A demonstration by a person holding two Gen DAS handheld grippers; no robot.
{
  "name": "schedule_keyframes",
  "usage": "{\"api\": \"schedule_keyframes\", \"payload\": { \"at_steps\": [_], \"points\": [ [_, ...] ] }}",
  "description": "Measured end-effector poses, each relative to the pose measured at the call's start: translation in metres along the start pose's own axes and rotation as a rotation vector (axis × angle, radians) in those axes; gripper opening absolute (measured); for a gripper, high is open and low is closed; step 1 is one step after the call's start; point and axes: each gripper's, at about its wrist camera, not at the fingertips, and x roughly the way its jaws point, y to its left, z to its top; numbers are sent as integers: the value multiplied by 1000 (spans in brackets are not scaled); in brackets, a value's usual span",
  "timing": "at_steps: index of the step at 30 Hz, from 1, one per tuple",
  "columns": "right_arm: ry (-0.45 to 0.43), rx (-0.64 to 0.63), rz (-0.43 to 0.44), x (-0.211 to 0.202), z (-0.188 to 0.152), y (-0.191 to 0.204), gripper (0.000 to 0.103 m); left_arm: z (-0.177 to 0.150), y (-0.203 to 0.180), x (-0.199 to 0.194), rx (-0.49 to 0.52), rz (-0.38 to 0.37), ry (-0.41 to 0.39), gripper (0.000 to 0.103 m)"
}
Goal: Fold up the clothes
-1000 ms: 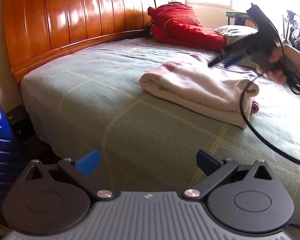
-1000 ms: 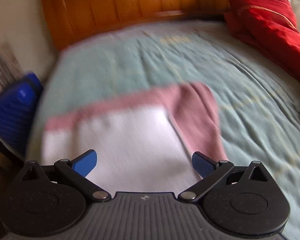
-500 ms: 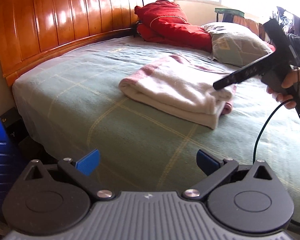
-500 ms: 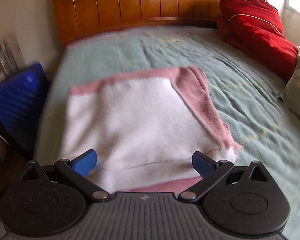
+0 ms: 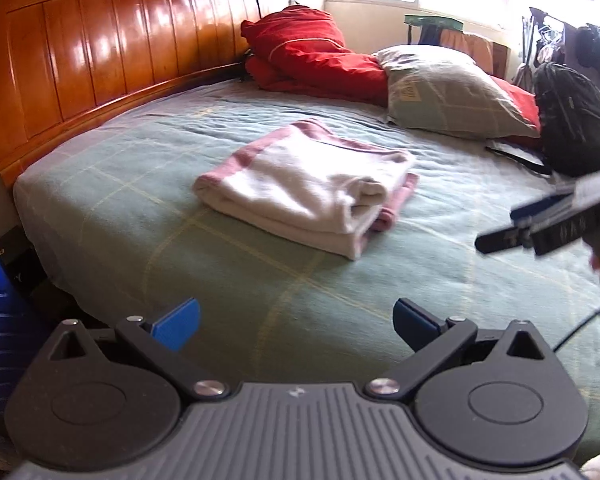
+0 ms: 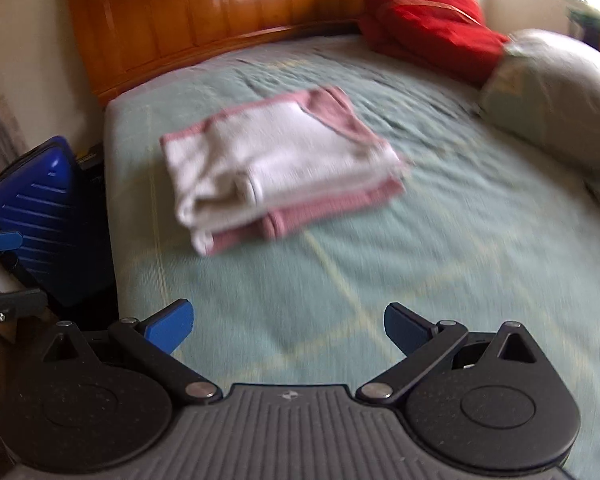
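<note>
A white garment with pink trim lies folded into a thick rectangle on the green checked bedspread. The right wrist view shows the same folded garment, blurred by motion. My left gripper is open and empty, held back near the bed's front edge, well clear of the garment. My right gripper is also open and empty, pulled back over bare bedspread. In the left wrist view the right gripper hangs at the right edge above the bed, away from the garment.
A wooden headboard stands at the back left. A red quilt and a pillow lie at the far side, with a black backpack beside them. A blue suitcase stands on the floor left of the bed.
The right gripper has lifted off the folded garment and drawn back to the right. The left gripper has also backed away. The garment stays folded on the bed.
</note>
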Motion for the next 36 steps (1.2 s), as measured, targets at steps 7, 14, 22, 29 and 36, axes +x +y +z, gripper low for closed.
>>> {"api": "schedule_keyframes", "payload": {
  "at_steps": [7,14,22,29,36],
  "points": [
    [28,104,2,-17,-47,2,103,-10,-31,-8,6,-14,38,102],
    [34,61,-39,-32,-61,8,103,-13,-53,-8,-32,-19,89,102],
    [-10,75,-61,-48,-64,6,103,-2,-80,-9,-29,-43,95,102],
    [-44,84,-91,-60,-62,2,103,12,-96,-1,-16,-52,105,102],
    [-76,95,-109,-68,-57,-4,103,22,-97,1,-22,-51,96,102]
  ]
}}
